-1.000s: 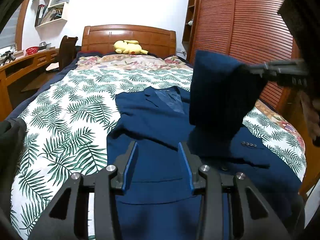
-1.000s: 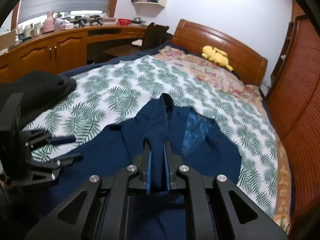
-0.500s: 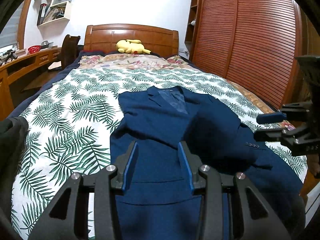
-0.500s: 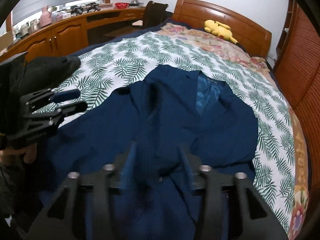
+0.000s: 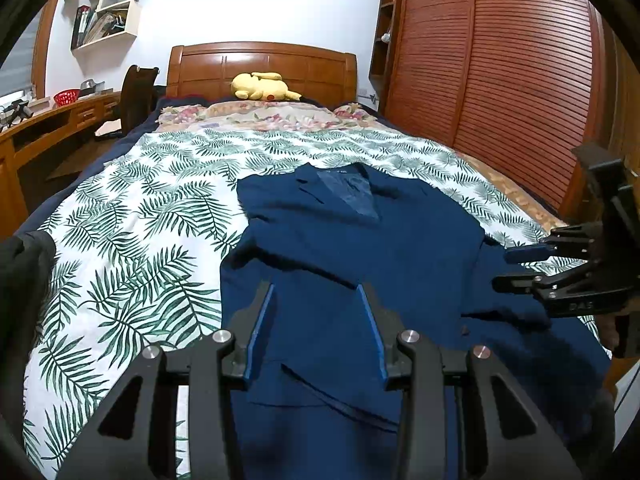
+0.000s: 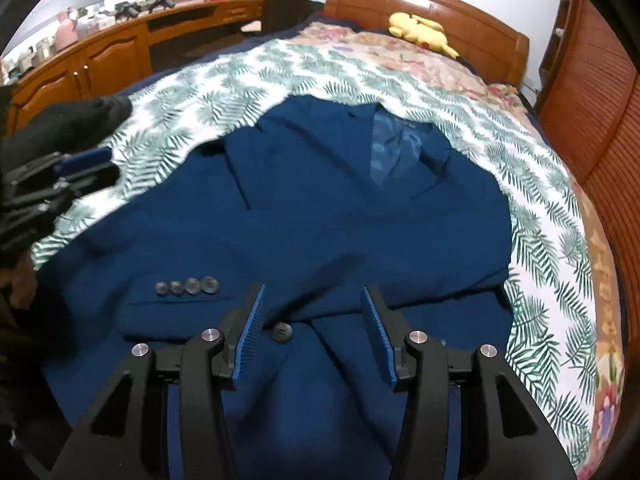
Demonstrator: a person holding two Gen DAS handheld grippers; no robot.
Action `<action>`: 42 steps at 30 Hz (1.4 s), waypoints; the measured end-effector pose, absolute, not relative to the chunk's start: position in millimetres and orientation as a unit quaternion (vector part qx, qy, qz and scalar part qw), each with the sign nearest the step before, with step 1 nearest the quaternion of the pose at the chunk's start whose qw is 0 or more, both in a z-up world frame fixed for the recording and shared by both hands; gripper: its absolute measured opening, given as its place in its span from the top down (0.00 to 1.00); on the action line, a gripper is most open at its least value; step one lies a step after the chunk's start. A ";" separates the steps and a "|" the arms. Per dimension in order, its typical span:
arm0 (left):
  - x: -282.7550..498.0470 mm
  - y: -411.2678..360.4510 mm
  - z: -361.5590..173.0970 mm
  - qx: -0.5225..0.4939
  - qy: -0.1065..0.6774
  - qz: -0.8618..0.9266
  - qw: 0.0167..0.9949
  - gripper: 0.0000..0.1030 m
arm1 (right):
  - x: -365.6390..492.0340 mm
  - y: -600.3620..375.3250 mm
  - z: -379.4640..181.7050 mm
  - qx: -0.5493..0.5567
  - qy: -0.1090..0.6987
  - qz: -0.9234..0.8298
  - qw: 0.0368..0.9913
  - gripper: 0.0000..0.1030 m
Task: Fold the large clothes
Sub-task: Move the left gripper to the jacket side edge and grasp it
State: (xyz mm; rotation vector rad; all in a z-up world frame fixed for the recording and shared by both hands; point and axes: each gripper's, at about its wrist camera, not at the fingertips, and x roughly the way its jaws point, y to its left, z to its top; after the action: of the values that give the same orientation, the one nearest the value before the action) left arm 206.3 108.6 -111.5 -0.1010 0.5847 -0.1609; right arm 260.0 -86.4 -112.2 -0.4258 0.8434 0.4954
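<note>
Jacket (image 6: 320, 216): navy, front up on the bed (image 5: 132, 216), collar toward the headboard (image 5: 264, 68), hem toward the camera. One sleeve (image 6: 176, 300) lies crosswise over the front panel, its four cuff buttons (image 6: 186, 286) up. Judged: the sleeve is tucked in so the outline narrows before the body is folded. Cloth bunches near the front button (image 6: 282, 331), so the fold is not yet smoothed.

Right gripper (image 6: 316, 332): jaws wide, nothing between the pads, poised above the lower front just by the button. Judged: it is placed there to flatten or take the next edge.

Left gripper (image 5: 316, 328): jaws wide, empty, above the jacket's near left part. In the right wrist view it appears at the left edge (image 6: 86, 168) over the bedspread, beside a black garment (image 6: 72, 124). That picture is blurred at the edges.

Further out: yellow plush (image 5: 264, 86) at the headboard, slatted wardrobe (image 5: 500, 80) on the right, desk (image 6: 112, 56) on the left.

Stage, judged: early; body folds remain.
</note>
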 end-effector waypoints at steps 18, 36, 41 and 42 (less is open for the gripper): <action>230.1 94.4 -155.3 -0.017 0.386 -0.109 0.916 0.61 | 290.2 -172.4 -190.8 -0.128 0.437 0.184 0.871 0.46; 237.4 99.5 -174.8 -0.037 0.433 -0.119 0.893 0.61 | 286.5 -175.7 -194.7 -0.099 0.416 0.202 0.881 0.42; 241.1 99.2 -178.4 -0.021 0.437 -0.084 0.895 0.61 | 285.8 -177.1 -194.9 -0.097 0.413 0.204 0.882 0.42; 242.9 99.3 -179.8 -0.020 0.439 -0.080 0.894 0.61 | 285.8 -177.2 -194.9 -0.096 0.413 0.204 0.883 0.41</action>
State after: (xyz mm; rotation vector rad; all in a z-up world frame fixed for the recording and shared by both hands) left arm 242.9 99.3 -179.8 -0.0421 0.9112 -0.1668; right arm 285.8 -177.2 -194.9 -0.2003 0.8589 0.4251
